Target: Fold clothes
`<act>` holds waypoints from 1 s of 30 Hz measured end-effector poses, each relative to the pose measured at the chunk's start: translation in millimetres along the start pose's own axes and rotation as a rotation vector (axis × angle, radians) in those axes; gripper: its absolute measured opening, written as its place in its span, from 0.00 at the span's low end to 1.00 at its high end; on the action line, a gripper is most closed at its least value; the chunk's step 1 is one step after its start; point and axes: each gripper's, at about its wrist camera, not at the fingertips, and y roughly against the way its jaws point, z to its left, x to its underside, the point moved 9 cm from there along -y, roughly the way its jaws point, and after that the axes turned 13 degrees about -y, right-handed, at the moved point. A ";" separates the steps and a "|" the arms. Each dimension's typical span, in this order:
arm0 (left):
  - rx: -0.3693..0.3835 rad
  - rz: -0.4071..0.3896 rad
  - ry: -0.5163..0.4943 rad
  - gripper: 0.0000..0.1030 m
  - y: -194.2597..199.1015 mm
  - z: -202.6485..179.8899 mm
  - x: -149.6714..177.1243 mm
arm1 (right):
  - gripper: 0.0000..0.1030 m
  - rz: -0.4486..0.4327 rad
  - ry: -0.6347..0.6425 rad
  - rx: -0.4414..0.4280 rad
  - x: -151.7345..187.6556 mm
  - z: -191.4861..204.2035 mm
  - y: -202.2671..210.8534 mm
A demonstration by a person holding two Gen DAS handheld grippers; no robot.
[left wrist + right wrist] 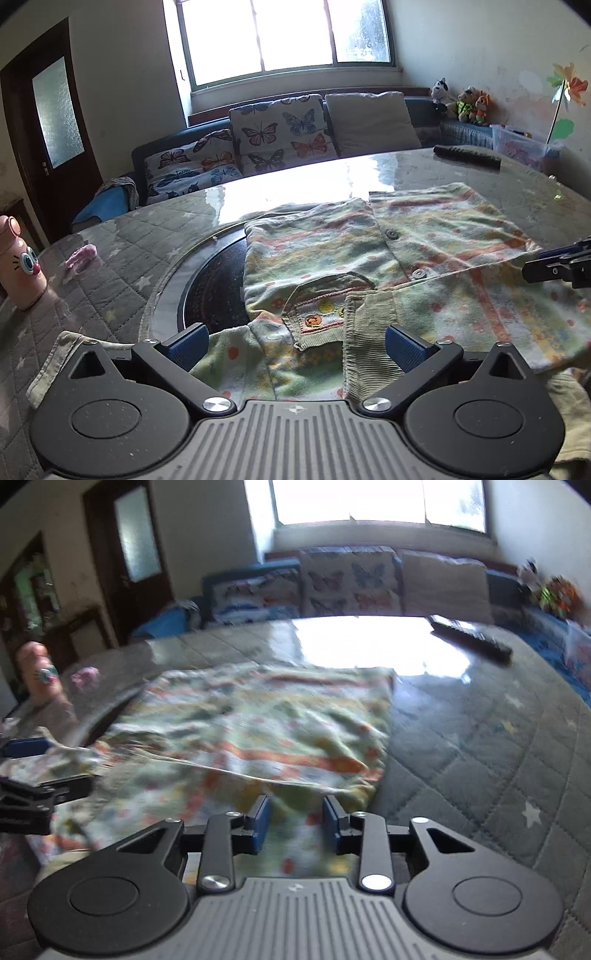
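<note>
From the left wrist camera, the left gripper [295, 349] hung low over the near edge of a patterned child's cardigan [406, 258], its jaws spread wide with nothing between the blue pads [188, 345]. The cardigan lay flat on the tabletop [110, 258], buttons showing down its front, a knitted pocket and a ribbed cuff just ahead of the jaws; its left side overlapped a dark round inset [214, 280] in the table. This view alone showed the clear plastic storage box [524, 146] past the far right corner, holding pink and coloured items too small to identify. It also gave a sharp look at the pink cartoon-eyed bottle [22, 262] at the left, a small pink scrap [81, 256] on the quilted cover, a black remote [467, 155] at the far side, the butterfly cushions [280, 129] on the sofa and the plush toys [461, 101] in the corner. The right gripper [557, 264] reached in from the right edge, over the cardigan.

The right wrist camera was motion-blurred. The right gripper [295, 825] sat over the cardigan's [258, 731] near right corner, jaws partly apart, narrower than the left's, with cloth seen between them; whether they touched it could not be told. The left gripper [33, 775] showed at the left edge. Only here did the quilted tabletop [498, 757] to the right of the cardigan appear.
</note>
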 end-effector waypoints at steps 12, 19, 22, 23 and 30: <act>-0.043 0.027 0.004 1.00 -4.5 14.1 13.7 | 0.51 -0.011 0.033 -0.014 1.8 10.2 -1.1; -0.122 0.039 0.101 1.00 16.7 59.0 33.0 | 0.63 -0.015 0.083 -0.082 5.6 45.6 2.0; -0.182 0.056 0.154 1.00 23.5 85.4 48.6 | 0.66 -0.006 0.136 -0.110 12.6 67.9 -1.8; -0.205 0.064 0.176 1.00 25.4 95.8 54.8 | 0.68 -0.005 0.154 -0.117 14.8 74.5 -3.0; -0.370 0.135 0.319 0.98 35.6 168.0 97.8 | 0.78 0.033 0.289 -0.115 38.6 102.6 -14.0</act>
